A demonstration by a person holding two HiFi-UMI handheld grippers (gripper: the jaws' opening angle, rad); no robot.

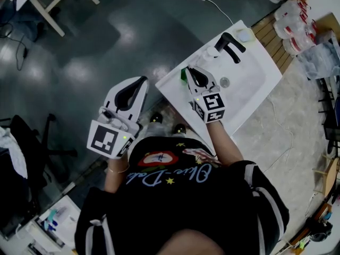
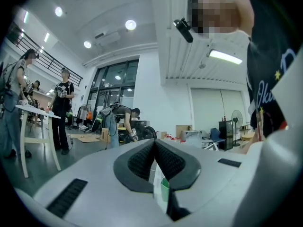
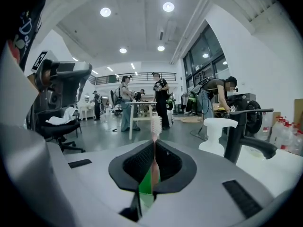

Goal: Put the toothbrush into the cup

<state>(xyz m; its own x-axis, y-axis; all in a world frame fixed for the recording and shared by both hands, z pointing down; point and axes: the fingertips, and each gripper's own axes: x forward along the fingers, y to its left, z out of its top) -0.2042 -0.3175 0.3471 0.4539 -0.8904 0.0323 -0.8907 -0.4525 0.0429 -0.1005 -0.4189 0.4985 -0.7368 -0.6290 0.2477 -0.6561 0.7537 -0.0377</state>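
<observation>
My right gripper (image 3: 155, 143) is shut on a toothbrush (image 3: 155, 126). Its pink handle is pinched between the black pads and its white bristle head stands upright just past the tips. Directly below those jaws a green cup (image 3: 147, 187) shows through the gap. In the head view that right gripper (image 1: 190, 71) hovers over the green cup (image 1: 183, 75) at the left edge of the white sink (image 1: 249, 84). My left gripper (image 1: 141, 81) hangs over the floor left of the sink. Seen in its own view, the left gripper (image 2: 155, 142) is shut with nothing in it.
A black faucet (image 1: 229, 45) and a white soap dispenser (image 3: 216, 135) stand at the back of the sink. A white cable (image 1: 212, 3) lies on the floor beyond. Packed bottles (image 1: 297, 23) are at the right, an office chair (image 1: 26, 142) at the left. People stand in the background.
</observation>
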